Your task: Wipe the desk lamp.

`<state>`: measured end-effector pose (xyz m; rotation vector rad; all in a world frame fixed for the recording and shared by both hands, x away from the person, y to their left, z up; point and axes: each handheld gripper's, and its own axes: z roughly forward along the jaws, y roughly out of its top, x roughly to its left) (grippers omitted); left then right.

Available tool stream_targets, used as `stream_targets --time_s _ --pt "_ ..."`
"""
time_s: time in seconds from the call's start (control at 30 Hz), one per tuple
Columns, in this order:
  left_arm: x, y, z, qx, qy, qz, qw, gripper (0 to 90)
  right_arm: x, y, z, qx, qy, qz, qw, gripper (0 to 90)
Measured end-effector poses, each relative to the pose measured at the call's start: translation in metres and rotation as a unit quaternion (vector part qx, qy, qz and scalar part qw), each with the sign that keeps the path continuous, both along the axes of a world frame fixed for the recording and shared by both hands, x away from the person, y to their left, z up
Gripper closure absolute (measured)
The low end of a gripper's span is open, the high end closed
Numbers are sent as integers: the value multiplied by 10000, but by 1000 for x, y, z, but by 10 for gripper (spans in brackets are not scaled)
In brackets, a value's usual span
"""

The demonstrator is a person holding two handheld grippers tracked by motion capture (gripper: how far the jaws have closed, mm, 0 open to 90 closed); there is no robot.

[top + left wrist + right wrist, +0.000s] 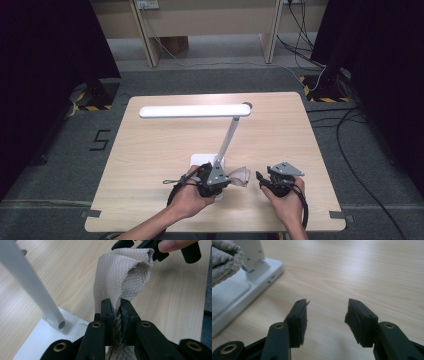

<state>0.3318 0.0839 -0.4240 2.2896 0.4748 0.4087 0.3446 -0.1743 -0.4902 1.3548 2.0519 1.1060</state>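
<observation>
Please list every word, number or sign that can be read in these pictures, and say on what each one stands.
"5": black mark on the grey floor, left of the table.
Yellow and black hazard stripes on the floor carry no text.
No readable print on the lamp, the cloth or the grippers.

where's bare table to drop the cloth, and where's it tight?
Free: the wide strip of table left of the lamp, under its light bar, and the right part between the lamp post and the table's right edge. Tight: the near middle, where the lamp base, the left gripper clamping the cloth and the open right gripper sit close together.
</observation>
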Motion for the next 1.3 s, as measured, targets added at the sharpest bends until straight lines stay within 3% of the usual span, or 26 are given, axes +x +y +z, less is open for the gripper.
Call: stream_targets --time_s 0.17,0.5,0.63,0.73,0.9,1.07,1.13,1.3 --pt "-1 18 5 -37 -1 156 9999 819 4 14 2 60 39 257 9996 509" --pt "-7 64 19 -142 -260 499 9983 819 10 53 9 55 12 896 9960 551" --pt "-9 80 23 -138 -408 605 9972 819 11 67 12 -8 -24 1149 9934 625" --pt "-10 89 25 -252 -444 714 9961 819 11 75 12 16 -21 1278 9918 674" --pt "-8 111 29 -424 -547 940 9932 818 14 101 9 -51 94 1704 9853 809" --pt "-7 123 34 -570 -584 1089 9907 818 19 112 4 -190 152 1785 9836 900" --pt "-6 130 39 -586 -696 1111 9896 818 20 116 2 -215 217 1797 9832 900" --pt "-6 140 42 -599 -703 1236 9880 818 21 118 -1 -142 253 1796 9833 900"
